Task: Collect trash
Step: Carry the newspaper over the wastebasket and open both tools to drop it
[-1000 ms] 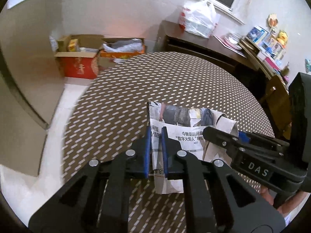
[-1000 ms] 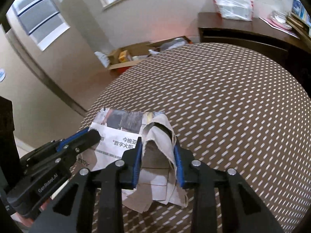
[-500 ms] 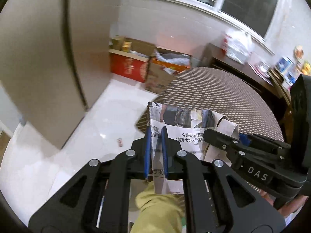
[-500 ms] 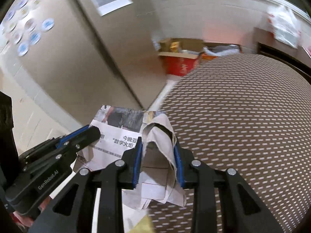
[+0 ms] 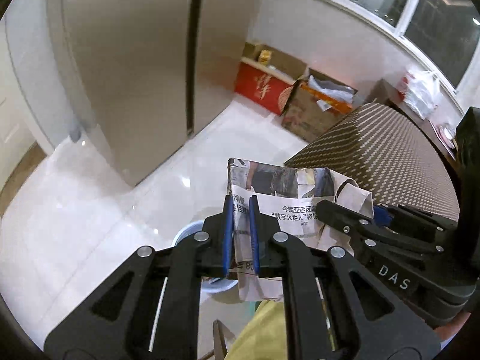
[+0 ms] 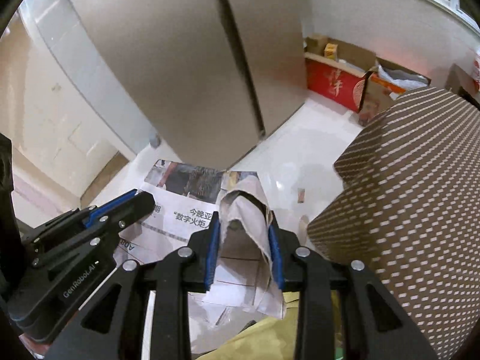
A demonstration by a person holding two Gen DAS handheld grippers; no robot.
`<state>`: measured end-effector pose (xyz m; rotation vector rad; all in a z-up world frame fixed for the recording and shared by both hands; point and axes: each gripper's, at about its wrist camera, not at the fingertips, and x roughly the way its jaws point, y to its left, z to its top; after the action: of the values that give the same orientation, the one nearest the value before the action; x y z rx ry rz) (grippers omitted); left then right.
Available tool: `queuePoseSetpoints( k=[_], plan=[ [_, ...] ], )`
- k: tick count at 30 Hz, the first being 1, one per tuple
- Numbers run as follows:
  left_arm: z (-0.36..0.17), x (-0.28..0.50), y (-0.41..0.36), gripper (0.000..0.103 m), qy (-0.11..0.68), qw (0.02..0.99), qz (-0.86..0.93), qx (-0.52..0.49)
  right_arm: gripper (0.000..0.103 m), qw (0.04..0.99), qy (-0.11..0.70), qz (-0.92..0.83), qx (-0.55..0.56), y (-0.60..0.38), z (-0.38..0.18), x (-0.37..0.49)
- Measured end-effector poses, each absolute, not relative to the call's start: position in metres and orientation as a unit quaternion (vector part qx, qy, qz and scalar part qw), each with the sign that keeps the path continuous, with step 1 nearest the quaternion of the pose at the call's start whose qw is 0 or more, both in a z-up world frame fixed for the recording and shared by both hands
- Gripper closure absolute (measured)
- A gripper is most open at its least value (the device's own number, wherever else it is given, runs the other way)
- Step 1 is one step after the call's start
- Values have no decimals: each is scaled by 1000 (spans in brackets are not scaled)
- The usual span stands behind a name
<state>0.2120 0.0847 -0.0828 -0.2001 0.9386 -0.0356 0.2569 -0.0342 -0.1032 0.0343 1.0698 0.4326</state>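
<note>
Folded newspaper (image 5: 288, 198) is off the table, held in the air between my two grippers above the white tiled floor (image 5: 99, 210). Chinese headline print and a photo strip on its upper part face the cameras. My left gripper (image 5: 240, 234) is clamped narrow on the paper's left edge, blue pads (image 5: 227, 234) pressing both sides of the sheet. My right gripper (image 6: 243, 252) is closed on the crumpled right-hand fold, wider gap since the paper bunches into a tent shape between the pads. In the right wrist view the left gripper (image 6: 141, 202) shows at lower left, lying over the sheet; in the left wrist view the right one (image 5: 333, 210) comes in from the right.

Just under the paper, a round pale blue rim (image 5: 186, 231) shows, mostly hidden by my left gripper; cannot tell what it is. Yellow-green cloth (image 5: 261, 330) at the bottom edge of both views.

To the right, table (image 5: 390, 156) with brown dotted cover, edge just beside the paper, not touching. A small scrap (image 6: 301, 195) lies on the floor near the table. Behind: tall beige fridge (image 5: 135, 69), red box (image 5: 261, 85) and open cardboard boxes (image 5: 315, 105) against the wall, white plastic bag (image 5: 420, 93) on a dark sideboard, window (image 5: 420, 3) above.
</note>
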Motion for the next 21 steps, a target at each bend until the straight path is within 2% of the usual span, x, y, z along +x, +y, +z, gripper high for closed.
queuePoseSetpoints(
  k=[11,21],
  plan=[
    [-167,225,123,92,520,843,-3,-135,74,806,563,182,-17,16,-183,258],
    [-263,247,131,92,573,806,-3,-151,73,779,610,142,-36,43,-284,263]
  ],
)
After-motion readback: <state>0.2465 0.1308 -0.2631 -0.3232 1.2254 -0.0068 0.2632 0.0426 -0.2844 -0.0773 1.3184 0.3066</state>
